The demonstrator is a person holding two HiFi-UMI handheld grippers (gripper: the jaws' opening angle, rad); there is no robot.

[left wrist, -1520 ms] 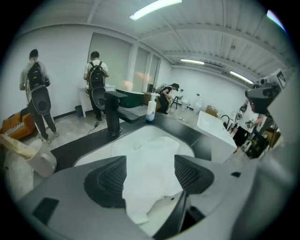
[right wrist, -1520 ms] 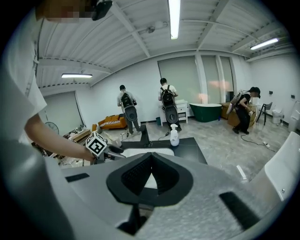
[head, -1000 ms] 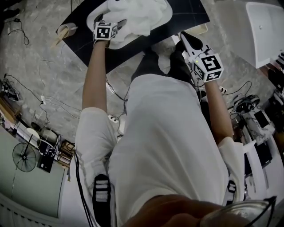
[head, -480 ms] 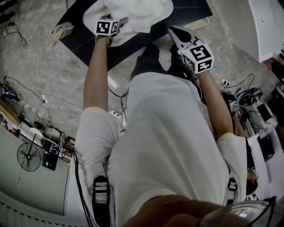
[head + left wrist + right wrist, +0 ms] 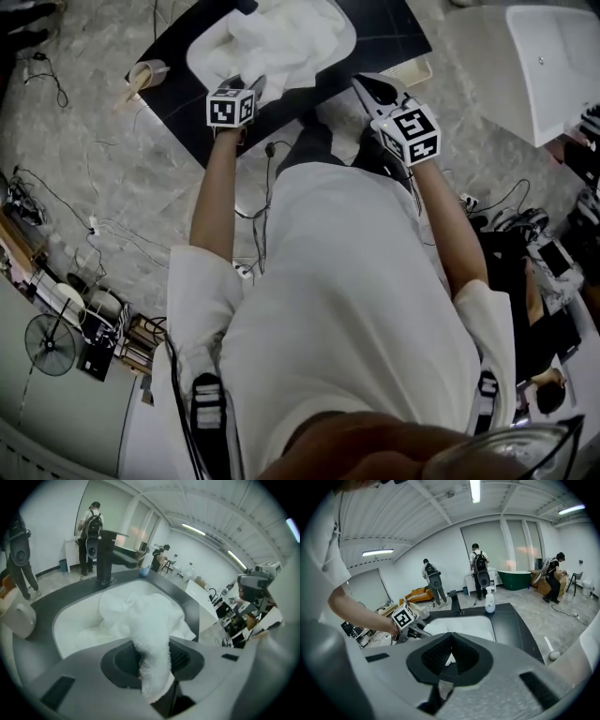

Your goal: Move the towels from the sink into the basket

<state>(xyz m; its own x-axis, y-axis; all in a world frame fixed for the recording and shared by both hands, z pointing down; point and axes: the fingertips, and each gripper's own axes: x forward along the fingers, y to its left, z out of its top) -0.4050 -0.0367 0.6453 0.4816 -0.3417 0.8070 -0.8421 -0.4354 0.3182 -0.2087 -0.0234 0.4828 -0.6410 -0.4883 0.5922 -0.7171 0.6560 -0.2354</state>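
A heap of white towels [image 5: 281,42] fills the white sink [image 5: 202,58] set in a black counter [image 5: 384,28]. My left gripper [image 5: 255,88] is at the sink's near rim. Its jaws are closing, and a stretched fold of white towel [image 5: 150,625] runs from the heap in between them, pinched at my left gripper [image 5: 152,667]. My right gripper [image 5: 367,86] hovers over the counter's near right edge, apart from the towels. The jaws of my right gripper [image 5: 450,656] look closed with nothing in them. No basket is in view.
A black faucet [image 5: 105,550] stands behind the sink, with a white pump bottle [image 5: 489,603] on the counter beside it. A large white tub [image 5: 553,66] stands on the floor to the right. Cables [image 5: 103,225] and a fan [image 5: 52,342] lie to the left. People stand in the background.
The left gripper has drawn back from the towel heap toward the sink's near rim. The right gripper has shifted left and a little closer to the counter.
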